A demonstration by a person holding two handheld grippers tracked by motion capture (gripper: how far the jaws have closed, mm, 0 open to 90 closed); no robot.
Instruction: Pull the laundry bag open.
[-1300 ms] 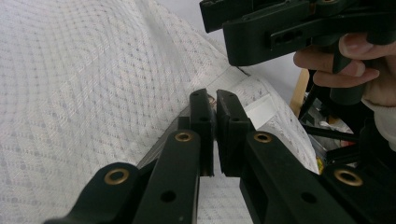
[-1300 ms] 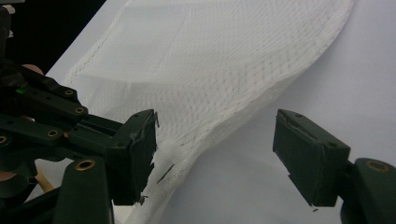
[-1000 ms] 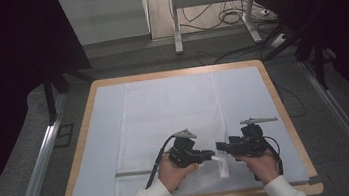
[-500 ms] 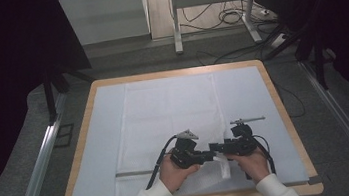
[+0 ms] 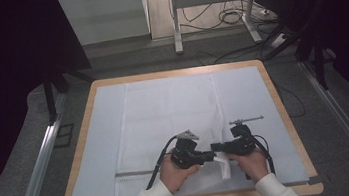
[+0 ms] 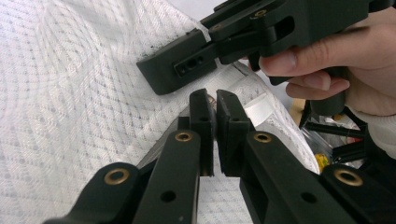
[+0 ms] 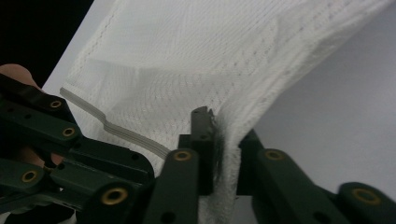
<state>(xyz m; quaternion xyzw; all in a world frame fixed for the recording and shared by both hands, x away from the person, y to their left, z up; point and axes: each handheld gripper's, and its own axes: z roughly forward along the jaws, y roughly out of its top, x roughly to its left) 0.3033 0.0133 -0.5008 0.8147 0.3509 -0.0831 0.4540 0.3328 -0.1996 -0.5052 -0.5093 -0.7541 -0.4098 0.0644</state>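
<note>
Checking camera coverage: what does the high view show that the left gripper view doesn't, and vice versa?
High view alone: the whole wooden-rimmed table, the pale sheet under the white mesh cloth, the desk legs and cables behind.

Left gripper view alone: the left gripper with its jaws nearly closed on a fold of cloth edge, the mesh weave up close, a white tag.

Both: the mesh cloth, the right gripper and the right hand.

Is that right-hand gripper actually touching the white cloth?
Touching. In the right gripper view, the right gripper has its jaws closed on a fold of the white mesh cloth, which runs between them.
</note>
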